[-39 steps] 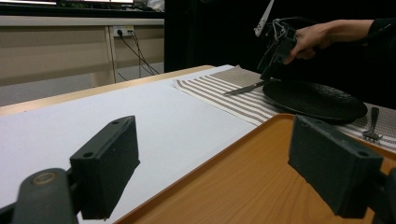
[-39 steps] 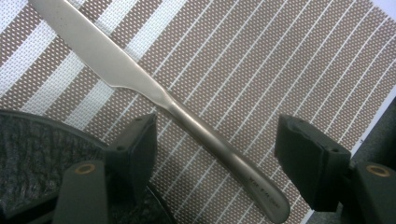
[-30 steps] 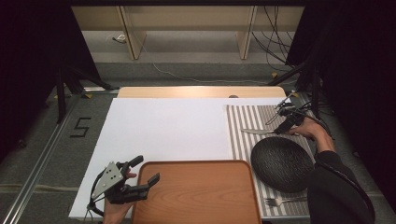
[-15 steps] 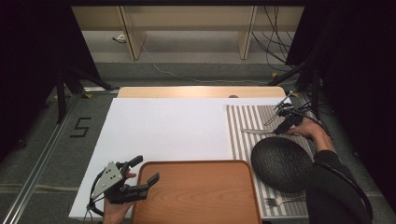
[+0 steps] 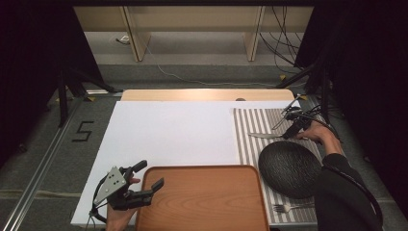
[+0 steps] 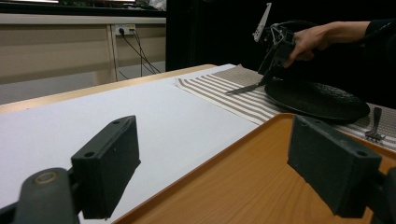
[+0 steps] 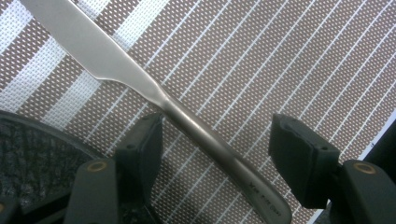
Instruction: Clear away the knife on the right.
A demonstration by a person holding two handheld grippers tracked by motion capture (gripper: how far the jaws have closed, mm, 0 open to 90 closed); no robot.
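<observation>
A steel knife (image 7: 140, 79) lies slantwise on the striped placemat (image 7: 280, 56), just past the rim of a dark textured plate (image 7: 32, 154). My right gripper (image 7: 219, 154) is open, one jaw on each side of the knife's handle and neither touching it. From above, the right gripper (image 5: 289, 132) stands over the knife (image 5: 262, 136) at the back of the plate (image 5: 290, 168). My left gripper (image 5: 150, 174) is open and empty at the left edge of the wooden tray (image 5: 202, 197). Its jaws straddle the tray's rim (image 6: 243, 186).
A fork (image 5: 288, 208) rests on the placemat (image 5: 250, 125) near the front edge, beside the plate. A white sheet (image 5: 168, 130) covers the table left of the placemat. Cables and shelf legs stand on the floor beyond the table's far edge.
</observation>
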